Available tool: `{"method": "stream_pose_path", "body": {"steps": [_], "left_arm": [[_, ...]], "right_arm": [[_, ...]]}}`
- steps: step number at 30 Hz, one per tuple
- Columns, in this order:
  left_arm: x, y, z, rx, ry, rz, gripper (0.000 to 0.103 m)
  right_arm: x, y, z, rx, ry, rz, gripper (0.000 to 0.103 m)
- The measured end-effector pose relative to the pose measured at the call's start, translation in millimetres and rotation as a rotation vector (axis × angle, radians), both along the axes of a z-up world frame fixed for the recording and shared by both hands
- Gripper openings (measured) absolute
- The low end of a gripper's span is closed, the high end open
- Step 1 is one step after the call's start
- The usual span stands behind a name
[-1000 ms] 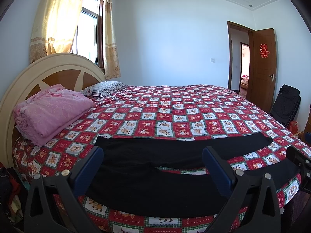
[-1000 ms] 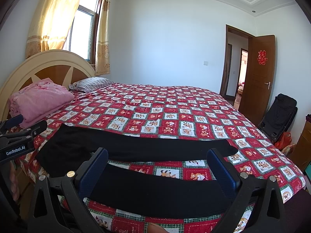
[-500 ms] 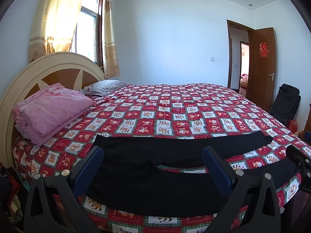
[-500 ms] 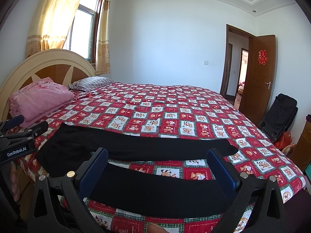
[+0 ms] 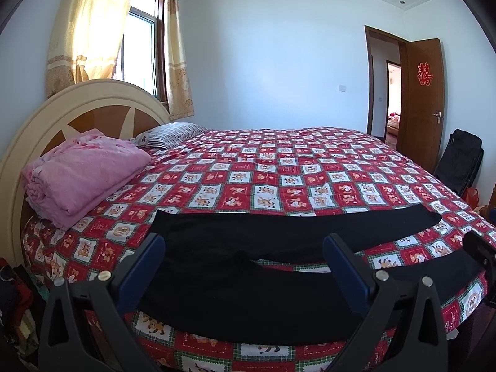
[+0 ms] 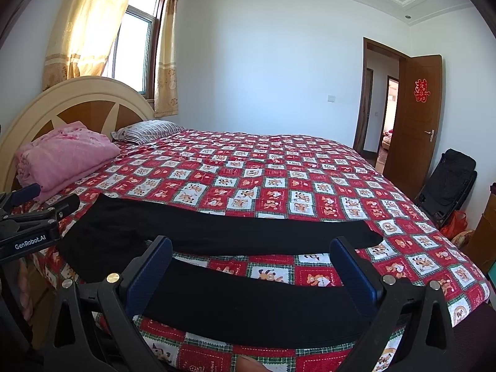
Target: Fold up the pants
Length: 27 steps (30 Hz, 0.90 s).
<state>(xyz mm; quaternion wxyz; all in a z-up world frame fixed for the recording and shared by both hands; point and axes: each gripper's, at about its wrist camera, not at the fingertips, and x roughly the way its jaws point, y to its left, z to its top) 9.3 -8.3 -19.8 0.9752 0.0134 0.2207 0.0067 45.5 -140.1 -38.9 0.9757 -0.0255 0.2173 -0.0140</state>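
While black pants [image 5: 241, 282] lie flat on the quilt [image 5: 263, 183], both claws — left claw [image 5: 245, 260], right claw [image 6: 251, 263] — gape, released.

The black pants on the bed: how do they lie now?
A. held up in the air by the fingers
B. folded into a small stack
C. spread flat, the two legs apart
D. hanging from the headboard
C: the black pants lie flat on the patterned bedspread, and bedspread shows between the two legs.
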Motion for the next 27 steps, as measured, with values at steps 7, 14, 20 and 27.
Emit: {"method": "stream_pose_path", "body": {"steps": [7,14,20,27], "left_arm": [[48,35,-34,-0.075,0.135,-0.02,0.103],[124,101,-66,0.017,0.177,0.066,0.103],[191,168,-93,-0.011,0.282,0.097,0.103],[258,190,-111,-0.022,0.366,0.01,0.102]], "right_arm": [[18,-2,-22,0.009,0.053,0.034,0.102],[47,-11,-58,0.015,0.121,0.038,0.102],[67,-17,-90,0.004,0.19,0.064,0.079],[87,-29,-114,-0.024,0.274,0.031,0.068]]}}
